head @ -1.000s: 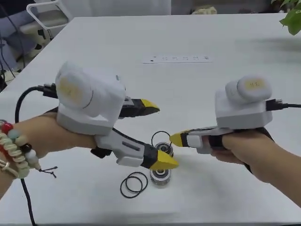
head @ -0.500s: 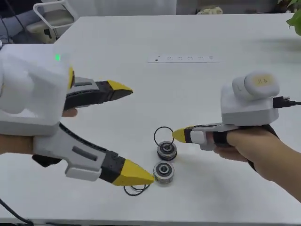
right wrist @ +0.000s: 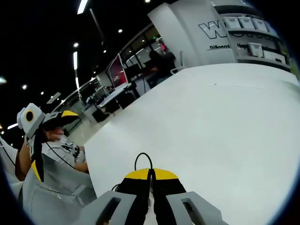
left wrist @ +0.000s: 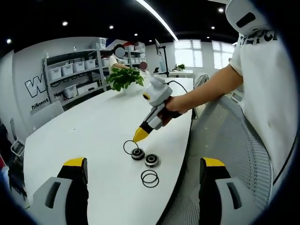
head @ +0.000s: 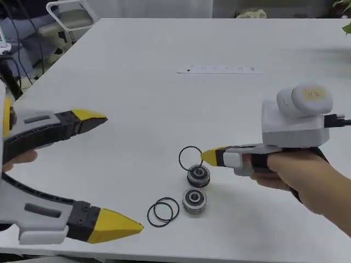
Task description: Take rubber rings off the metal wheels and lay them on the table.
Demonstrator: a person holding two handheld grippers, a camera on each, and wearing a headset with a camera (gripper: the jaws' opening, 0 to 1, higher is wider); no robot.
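Black rubber in a thin round loop, one rubber ring [head: 180, 159] stands out from the tip of the right gripper [head: 207, 157], whose yellow-capped jaws are pressed together on its edge. In the right gripper view we see the loop rising straight ahead of the closed tips. Just under that tip sit the two metal wheels: the nearer wheel [head: 198, 175], small, round and shiny with a dark hub, lies right below the held ring, and the second wheel [head: 193, 200], of the same make, lies just beside it, farther from the tip. We cannot tell whether the held ring touches the nearer wheel. Two loose rings [head: 163, 211], thin, black and overlapping, lie flat just beside the second wheel, on the side toward the left gripper [head: 124, 172]. We hold that gripper well apart from the wheels, its black, yellow-tipped jaws spread wide. Everything rests on the table [head: 137, 66], smooth, white and matte. A hand [head: 296, 175] wraps the right gripper's grey handle under its white plastic body. Far ahead of the left gripper's jaws stands a leafy green plant [left wrist: 124, 77].
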